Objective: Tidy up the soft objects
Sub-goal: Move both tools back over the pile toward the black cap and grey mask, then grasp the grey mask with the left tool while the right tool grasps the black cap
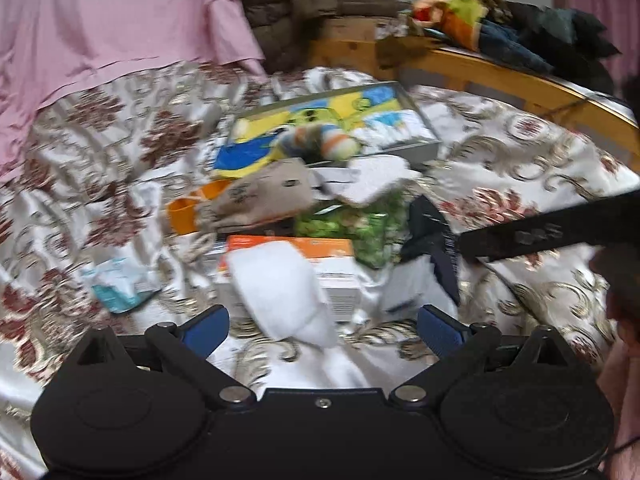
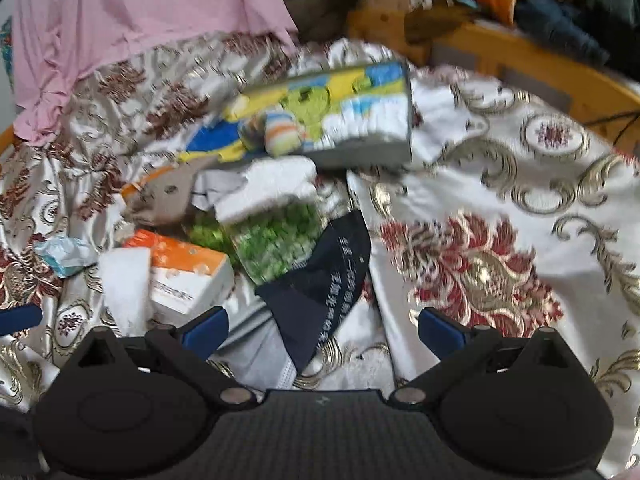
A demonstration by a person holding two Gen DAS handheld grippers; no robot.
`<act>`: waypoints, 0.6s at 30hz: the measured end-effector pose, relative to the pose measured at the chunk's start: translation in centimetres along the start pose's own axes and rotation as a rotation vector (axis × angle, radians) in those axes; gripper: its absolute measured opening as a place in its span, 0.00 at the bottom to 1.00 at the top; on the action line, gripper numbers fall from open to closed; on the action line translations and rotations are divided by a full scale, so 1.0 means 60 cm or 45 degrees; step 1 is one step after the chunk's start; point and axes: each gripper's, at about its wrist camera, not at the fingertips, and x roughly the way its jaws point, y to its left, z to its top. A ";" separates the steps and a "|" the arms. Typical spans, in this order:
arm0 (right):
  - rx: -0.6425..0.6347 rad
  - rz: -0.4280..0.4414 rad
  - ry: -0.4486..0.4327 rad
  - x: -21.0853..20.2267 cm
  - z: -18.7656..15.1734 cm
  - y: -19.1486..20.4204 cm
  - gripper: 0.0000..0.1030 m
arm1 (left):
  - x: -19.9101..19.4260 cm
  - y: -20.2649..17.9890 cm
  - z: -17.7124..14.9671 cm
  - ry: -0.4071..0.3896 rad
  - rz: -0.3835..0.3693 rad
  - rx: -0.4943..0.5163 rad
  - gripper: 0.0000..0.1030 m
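navy sock point(image 2: 320, 280), white lettering, blurred, unreadable

floral bedspread point(image 1: 500, 152), wooden bed frame point(image 1: 480, 68), pink curtain point(image 1: 120, 20)

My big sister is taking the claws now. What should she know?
Left claw: open, empty, above the white sock.
Right claw: open, empty, above the dark sock.
Striped sock lies in the grey box with folded cloths.
Left: the socks, the beige sock and the green bag sit piled on the bedspread, unsorted.
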 end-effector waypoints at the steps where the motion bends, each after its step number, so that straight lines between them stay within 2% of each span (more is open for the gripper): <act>1: 0.011 0.004 0.025 0.006 0.002 -0.002 1.00 | 0.003 -0.007 -0.001 -0.004 -0.024 0.020 0.97; 7: 0.064 0.047 0.162 0.047 0.026 -0.026 1.00 | 0.032 -0.042 -0.005 -0.046 -0.108 0.075 0.97; 10: 0.014 0.019 0.186 0.063 0.042 -0.030 1.00 | 0.051 -0.055 -0.009 -0.054 -0.123 0.106 0.97; 13: -0.011 0.064 0.220 0.081 0.056 -0.034 1.00 | 0.065 -0.066 -0.012 -0.068 -0.144 0.165 0.96; 18: -0.139 0.111 0.229 0.111 0.074 -0.026 1.00 | 0.099 -0.082 -0.011 -0.032 -0.168 0.259 0.94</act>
